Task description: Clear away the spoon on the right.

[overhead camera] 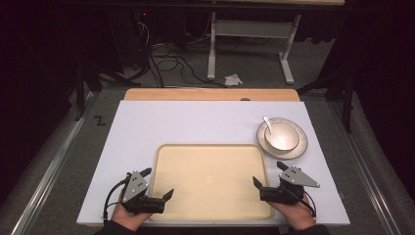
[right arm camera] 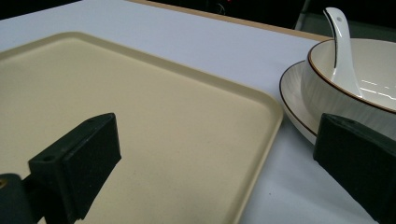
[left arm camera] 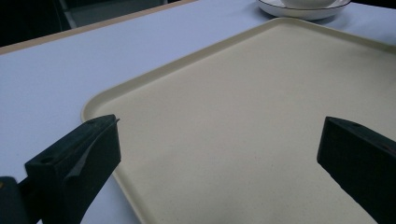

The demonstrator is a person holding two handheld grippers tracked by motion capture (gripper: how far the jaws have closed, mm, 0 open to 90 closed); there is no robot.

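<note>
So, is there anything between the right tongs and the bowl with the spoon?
No object. In the high view, the right tongs and the bowl are separated by the tray corner and bare white table.

Black grippers (overhead camera: 157, 182) (grey three-cornered plates), dark sleeves (overhead camera: 113, 228).

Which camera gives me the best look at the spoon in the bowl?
The right gripper view: the white spoon stands large and close, leaning in the bowl. The high view shows it small; the left gripper view catches just the bowl's base and the plate.

table (overhead camera: 147, 122): white top | on it: beige tray (overhead camera: 210, 205), plate (overhead camera: 301, 147)
</note>
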